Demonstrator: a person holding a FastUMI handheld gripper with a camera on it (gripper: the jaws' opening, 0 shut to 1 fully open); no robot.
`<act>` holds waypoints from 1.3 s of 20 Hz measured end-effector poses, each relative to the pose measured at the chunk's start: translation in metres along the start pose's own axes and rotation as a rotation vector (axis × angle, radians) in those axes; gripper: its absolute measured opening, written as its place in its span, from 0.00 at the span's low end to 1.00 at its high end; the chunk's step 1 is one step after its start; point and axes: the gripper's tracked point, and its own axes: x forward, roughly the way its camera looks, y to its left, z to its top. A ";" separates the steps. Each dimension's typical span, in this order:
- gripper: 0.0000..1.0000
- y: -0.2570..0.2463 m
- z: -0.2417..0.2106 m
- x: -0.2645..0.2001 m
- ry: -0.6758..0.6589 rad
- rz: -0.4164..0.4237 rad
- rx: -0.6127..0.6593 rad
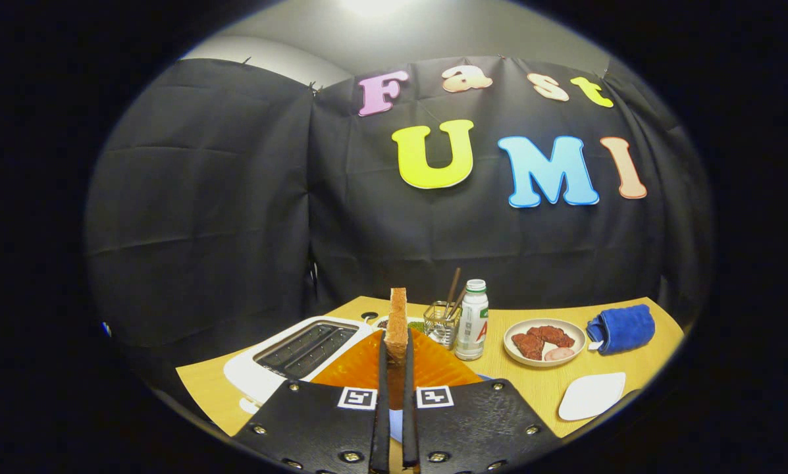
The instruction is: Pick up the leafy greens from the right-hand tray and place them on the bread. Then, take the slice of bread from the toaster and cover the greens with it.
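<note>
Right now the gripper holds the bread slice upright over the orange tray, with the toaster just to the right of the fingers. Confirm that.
Wrong side. In the gripper view the toaster lies left of the fingers. The gripper does hold the bread slice upright over the orange tray.

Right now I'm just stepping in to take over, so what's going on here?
The hand-held gripper is shut on a toasted slice of bread, held upright above the orange tray. The white two-slot toaster beside it has both slots empty. So the bread is out and not yet laid down.
</note>
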 end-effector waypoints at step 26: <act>0.14 -0.041 -0.113 0.025 0.156 -0.067 -0.071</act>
